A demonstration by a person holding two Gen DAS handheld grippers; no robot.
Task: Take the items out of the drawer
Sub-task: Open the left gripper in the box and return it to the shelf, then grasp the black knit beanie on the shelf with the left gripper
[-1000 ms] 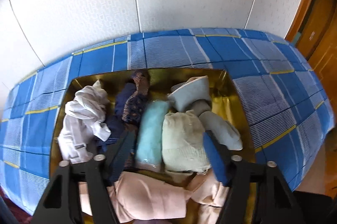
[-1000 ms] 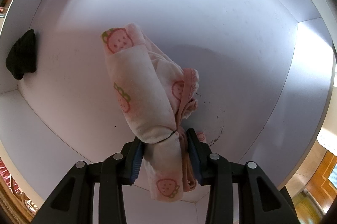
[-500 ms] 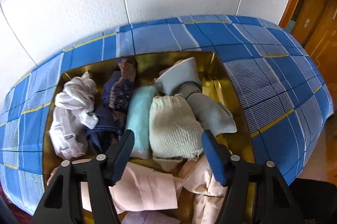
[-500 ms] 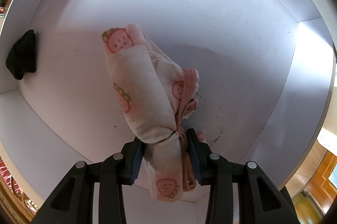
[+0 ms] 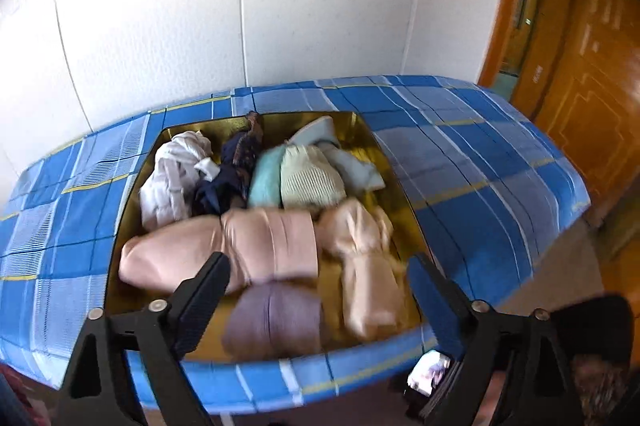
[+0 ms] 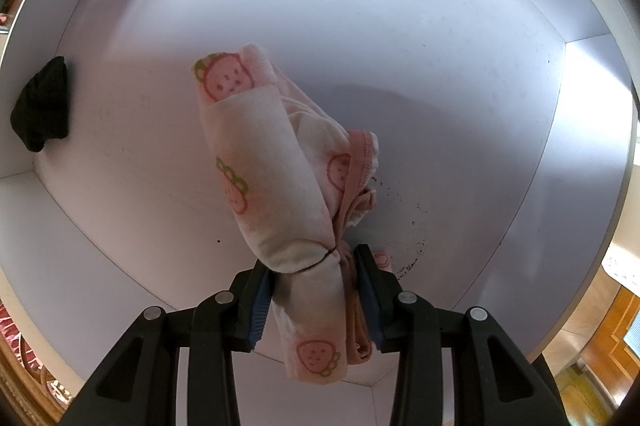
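Observation:
In the right wrist view my right gripper [image 6: 310, 284] points down into a white drawer [image 6: 400, 26] and is shut on a rolled cream cloth with pink strawberry prints [image 6: 272, 178]. A small black cloth [image 6: 42, 106] lies at the drawer's left wall. In the left wrist view my left gripper [image 5: 320, 286] hangs above the near end of a gold tray [image 5: 400, 182] on a blue checked cover, its jaws opening wide with nothing pressed between them. The tray holds several rolled clothes: a pink roll [image 5: 224, 250], a mauve roll [image 5: 276, 318], a beige piece [image 5: 368, 266].
The tray's far half holds a white garment [image 5: 172, 174], a dark patterned one [image 5: 232, 170], a mint roll [image 5: 266, 178] and a pale green knit [image 5: 312, 178]. The blue checked cover [image 5: 480, 162] stretches right. A white wall stands behind, a wooden door [image 5: 580, 66] at right.
My left gripper pulled back from the tray, so its near end with the mauve roll came into view, and its jaws spread wider. The right gripper and its strawberry cloth did not move.

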